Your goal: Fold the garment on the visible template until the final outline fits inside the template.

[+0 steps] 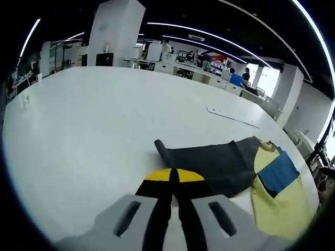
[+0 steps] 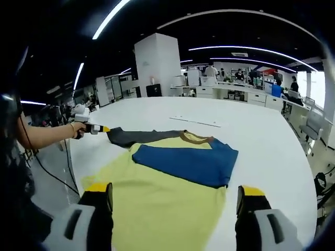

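1. Two grippers work a single garment (image 2: 172, 172), a yellow, blue and dark grey shirt lying flat on the white desk (image 2: 261, 130). In the right gripper view it spreads from the near edge toward the far side, the blue panel across its middle and a dark sleeve (image 2: 131, 137) reaching out to the left.
2. At the end of that sleeve the left gripper (image 2: 104, 128) is carried by a person's hand (image 2: 78, 128). In the left gripper view its own jaws, the left gripper (image 1: 173, 178) seen from behind, are pressed together, their tips at the near edge of the dark cloth; whether any cloth is pinched between them I cannot tell.
3. In the right gripper view the right gripper (image 2: 175, 196) is spread wide and empty, hanging over the near yellow part of the shirt.
4. No template outline can be made out on the desk. A thin pale strip (image 1: 230, 116) lies well apart on the far side.
5. My judgement: the step in hand is the sleeve fold, early in the task, since the body is still unfolded.
6. Next, the sleeve end probably needs to be carried rightward over the blue panel and laid flat, while the right gripper steadies the body so it does not drag.
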